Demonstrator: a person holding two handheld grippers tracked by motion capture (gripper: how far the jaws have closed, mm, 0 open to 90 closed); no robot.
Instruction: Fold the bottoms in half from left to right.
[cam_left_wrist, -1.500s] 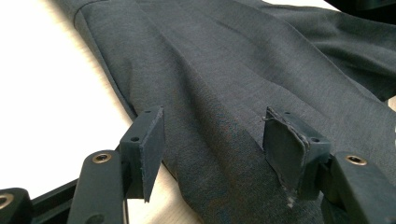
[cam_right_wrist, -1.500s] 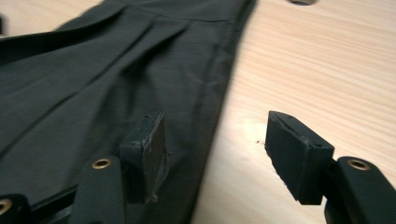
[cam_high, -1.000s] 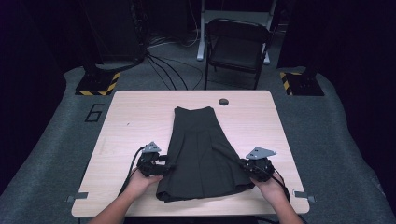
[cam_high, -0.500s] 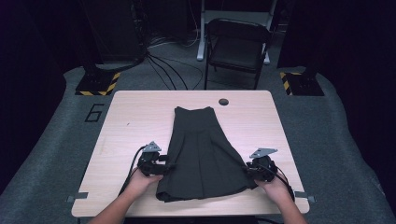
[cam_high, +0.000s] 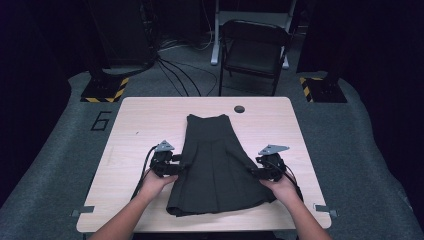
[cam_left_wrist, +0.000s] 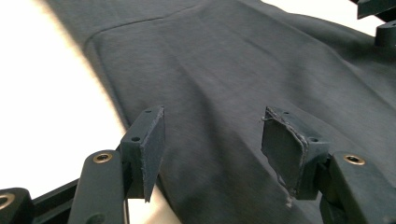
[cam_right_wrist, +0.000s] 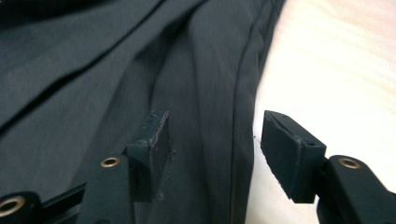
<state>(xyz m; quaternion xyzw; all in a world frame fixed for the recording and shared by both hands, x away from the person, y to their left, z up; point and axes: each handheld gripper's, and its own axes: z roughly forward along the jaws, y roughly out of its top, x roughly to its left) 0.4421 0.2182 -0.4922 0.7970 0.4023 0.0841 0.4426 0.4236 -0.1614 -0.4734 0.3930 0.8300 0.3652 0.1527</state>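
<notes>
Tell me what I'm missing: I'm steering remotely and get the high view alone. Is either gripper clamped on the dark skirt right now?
Observer: No. The right gripper has just been opening; its jaws stand apart over the skirt's side edge, pads off the cloth.
Operator: And the left one?
Observer: The left gripper is open too, its pads clear above the fabric near the skirt's other edge.
Operator: Is the cloth flat under the right jaws?
Observer: Not quite. Long pleat folds run along that edge, beside the bare table.
</notes>
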